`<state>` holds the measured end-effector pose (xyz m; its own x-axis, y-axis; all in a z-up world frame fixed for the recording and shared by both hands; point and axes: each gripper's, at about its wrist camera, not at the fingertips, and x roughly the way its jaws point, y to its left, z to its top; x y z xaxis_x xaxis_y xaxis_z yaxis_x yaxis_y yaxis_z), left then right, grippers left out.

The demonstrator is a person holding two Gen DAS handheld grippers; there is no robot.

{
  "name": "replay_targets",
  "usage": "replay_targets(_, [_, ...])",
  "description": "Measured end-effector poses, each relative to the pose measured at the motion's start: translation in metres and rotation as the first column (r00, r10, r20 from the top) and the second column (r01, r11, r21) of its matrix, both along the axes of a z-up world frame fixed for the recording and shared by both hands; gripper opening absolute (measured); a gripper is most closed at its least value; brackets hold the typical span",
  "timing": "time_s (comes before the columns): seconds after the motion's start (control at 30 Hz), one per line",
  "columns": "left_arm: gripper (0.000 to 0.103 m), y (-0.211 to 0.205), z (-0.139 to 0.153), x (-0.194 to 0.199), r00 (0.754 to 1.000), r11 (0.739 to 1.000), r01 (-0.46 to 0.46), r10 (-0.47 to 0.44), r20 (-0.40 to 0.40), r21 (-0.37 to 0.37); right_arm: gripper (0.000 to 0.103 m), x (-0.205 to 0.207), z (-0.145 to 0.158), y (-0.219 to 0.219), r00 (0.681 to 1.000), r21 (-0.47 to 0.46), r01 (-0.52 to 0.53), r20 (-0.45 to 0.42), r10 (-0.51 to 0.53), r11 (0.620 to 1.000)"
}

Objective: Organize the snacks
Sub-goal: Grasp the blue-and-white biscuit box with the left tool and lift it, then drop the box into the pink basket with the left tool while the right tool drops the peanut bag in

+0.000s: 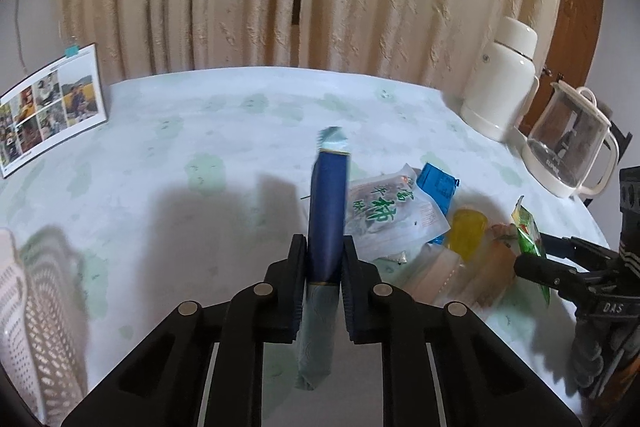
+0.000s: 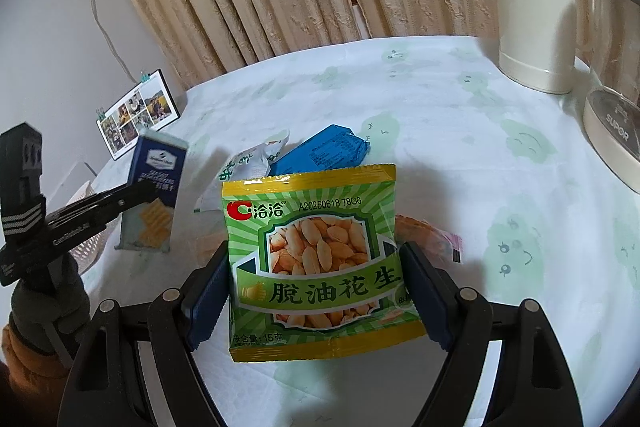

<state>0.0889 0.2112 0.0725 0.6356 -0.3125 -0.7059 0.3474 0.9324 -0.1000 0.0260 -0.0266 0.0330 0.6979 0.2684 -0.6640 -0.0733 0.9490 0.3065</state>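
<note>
Both grippers are loaded right now: the left gripper (image 1: 323, 259) is clamped on a blue cracker pack (image 1: 327, 215) standing upright mid-frame, and the right gripper (image 2: 316, 291) pinches a green peanut bag (image 2: 316, 263) by its sides, lifted off the table (image 1: 224, 131). The other snacks (image 1: 400, 215) sit in a pile right of center. Looks like the carry step to me; the next move is probably swinging left to the white basket (image 1: 36, 307) at the lower left edge and dropping them in.
</note>
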Motion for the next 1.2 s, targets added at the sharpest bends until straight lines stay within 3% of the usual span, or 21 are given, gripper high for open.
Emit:
replay_targets(0.33, [0.015,0.041,0.036,-0.024,0.994,0.996,-0.071,0.076,0.079,-0.060,0.079,-0.005,0.000,0.003,1.000,0.020,0.018,0.003,-0.018,1.000])
replay_targets(0.63, [0.015,0.103,0.075,-0.053,0.960,0.974,-0.208,0.220,0.172,-0.085,0.079,-0.007,0.003,0.028,1.000,0.015,-0.012,0.012,0.012,1.000])
replay_targets(0.9, [0.015,0.165,0.089,-0.075,0.903,0.930,-0.362,0.368,0.220,-0.069,0.079,-0.007,0.012,0.059,0.998,0.011,-0.060,0.026,0.060,0.998])
replay_targets(1.2, [0.020,0.222,0.070,-0.082,0.851,0.866,-0.494,0.500,0.162,-0.081,0.079,-0.005,0.028,0.107,0.989,-0.007,-0.137,0.049,0.137,0.991])
